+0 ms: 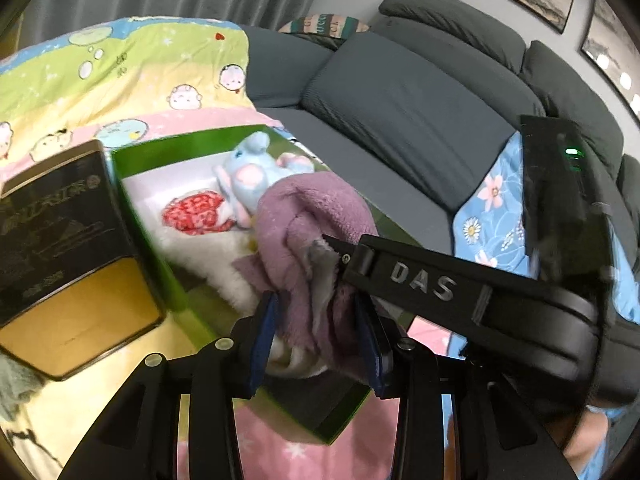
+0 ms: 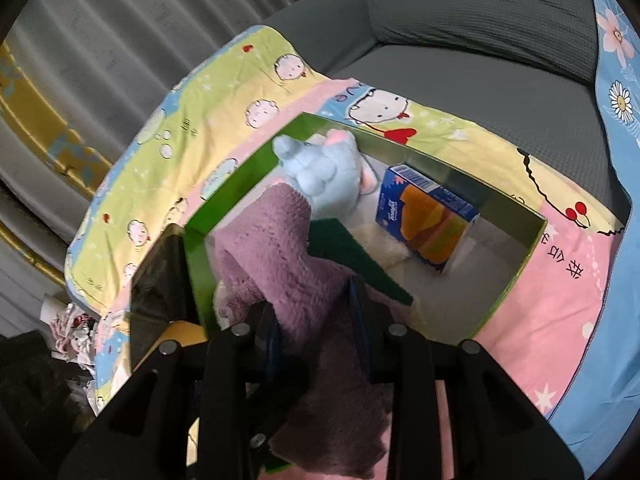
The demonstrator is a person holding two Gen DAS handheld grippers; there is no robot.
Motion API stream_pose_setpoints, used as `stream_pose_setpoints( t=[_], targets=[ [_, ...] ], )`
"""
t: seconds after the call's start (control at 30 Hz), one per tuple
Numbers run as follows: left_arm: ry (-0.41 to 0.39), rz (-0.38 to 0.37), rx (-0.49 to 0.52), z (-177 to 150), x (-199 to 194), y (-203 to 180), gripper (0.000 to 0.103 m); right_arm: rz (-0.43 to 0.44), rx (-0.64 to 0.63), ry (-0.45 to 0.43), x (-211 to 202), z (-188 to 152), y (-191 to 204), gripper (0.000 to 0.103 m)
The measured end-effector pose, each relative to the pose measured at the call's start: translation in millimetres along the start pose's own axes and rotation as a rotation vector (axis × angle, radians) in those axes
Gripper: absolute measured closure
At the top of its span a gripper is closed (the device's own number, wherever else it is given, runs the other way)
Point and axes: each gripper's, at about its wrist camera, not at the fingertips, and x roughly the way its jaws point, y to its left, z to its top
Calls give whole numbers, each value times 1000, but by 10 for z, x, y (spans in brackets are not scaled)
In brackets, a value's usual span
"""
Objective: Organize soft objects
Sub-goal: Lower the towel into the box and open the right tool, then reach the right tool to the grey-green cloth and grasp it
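Note:
A purple fleece towel (image 1: 308, 232) hangs over the near side of a green box (image 1: 160, 152). My left gripper (image 1: 316, 320) is shut on the towel's lower fold. My right gripper (image 2: 316, 312) is shut on the same towel (image 2: 276, 248), and its black finger crosses the left wrist view (image 1: 420, 276). Inside the box lie a blue plush toy (image 1: 248, 172), a red-and-white spotted soft item (image 1: 196, 212) and a white fluffy cloth (image 1: 200, 256). The right wrist view shows the plush (image 2: 324, 176), the box rim (image 2: 536, 240) and a blue tissue pack (image 2: 428, 220).
A black and gold tin (image 1: 68, 256) stands left of the box. The box sits on a cartoon-print blanket (image 1: 140, 76) spread over a grey sofa (image 1: 400, 104). A blue floral cloth (image 1: 492, 208) lies to the right. Grey curtains (image 2: 120, 20) hang behind.

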Motion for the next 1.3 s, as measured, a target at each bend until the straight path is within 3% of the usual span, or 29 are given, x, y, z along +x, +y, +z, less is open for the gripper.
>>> stream_pose_setpoints(
  t=[0.1, 0.2, 0.27, 0.3, 0.33, 0.37, 0.4, 0.43, 0.67, 0.8, 1.0, 1.17, 1.23, 1.3],
  targets=[
    [-21, 20, -10, -33, -153, 52, 64, -12, 5, -2, 23, 8, -18, 74],
    [-49, 43, -17, -70, -359, 116, 53, -14, 7, -9, 7, -5, 7, 73],
    [-68, 67, -19, -101, -534, 174, 39, -23, -10, -27, -75, -22, 45, 69],
    [-78, 74, -22, -92, -582, 202, 34, -28, -13, -41, -126, -26, 54, 59],
    [-97, 95, -33, -126, -725, 261, 22, -35, -15, -62, -189, -33, 64, 38],
    [-107, 116, -43, -150, -809, 311, 11, -33, -23, -99, -289, -46, 84, 27],
    [-118, 136, -53, -176, -895, 367, 10, -27, -37, -120, -354, -53, 98, 11],
    [-132, 156, -64, -215, -1008, 434, 10, -17, -56, -141, -426, -61, 116, 9],
    [-169, 312, -198, -507, -1795, 956, 10, 48, -87, -254, -894, -197, 278, 8],
    [-159, 436, -261, -737, -2172, 1244, 10, 71, -154, -248, -961, -330, 546, 5],
    [-192, 561, -399, -1174, -2497, 1783, 10, 213, -288, -36, -554, -656, 1205, 5],
    [-159, 609, -499, -1362, -2522, 2081, 10, 213, -394, 148, 112, -1124, 1803, 8],
    [-166, 603, -500, -1369, -2546, 2120, 10, 179, -416, 194, 325, -1284, 1934, 23],
    [-173, 605, -511, -1382, -2580, 2141, 10, 159, -404, 235, 578, -1390, 2018, 30]
  ],
)
